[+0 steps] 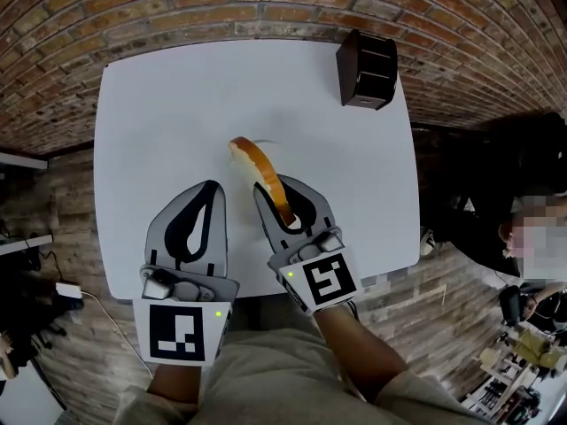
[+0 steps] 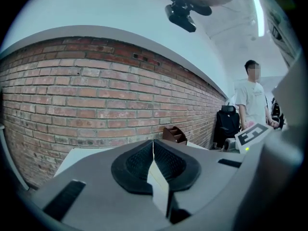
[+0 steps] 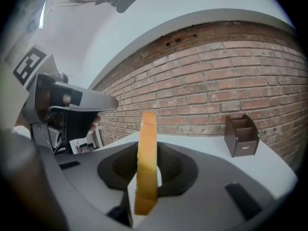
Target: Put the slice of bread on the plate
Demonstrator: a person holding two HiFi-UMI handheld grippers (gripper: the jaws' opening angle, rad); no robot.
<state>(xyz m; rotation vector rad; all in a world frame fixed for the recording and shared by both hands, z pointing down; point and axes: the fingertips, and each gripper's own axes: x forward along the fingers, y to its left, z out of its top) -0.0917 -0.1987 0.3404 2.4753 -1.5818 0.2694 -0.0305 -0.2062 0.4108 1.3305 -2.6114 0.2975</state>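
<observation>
Our right gripper (image 1: 284, 204) clamps the slice of bread (image 1: 257, 163), its length pointing far; left gripper (image 1: 205, 197) closed, empty; we see no plate.

Head view: the btm end of the bread slice (image 1: 257, 159) is hidden inside your right tool (image 1: 282, 193). Your forearms (image 1: 354, 361) are cut off at 6 o'clock. A person (image 1: 523, 193) at 3 o'clock runs off the edge.

Left gripper view: the brown holder (image 2: 174, 134) is partly hidden behind your left tool (image 2: 153, 148).

Right gripper view: the holder's label (image 3: 245, 149) is too small to read.

Right claw (image 3: 147, 177) clamps bread slice (image 3: 146, 167)
</observation>
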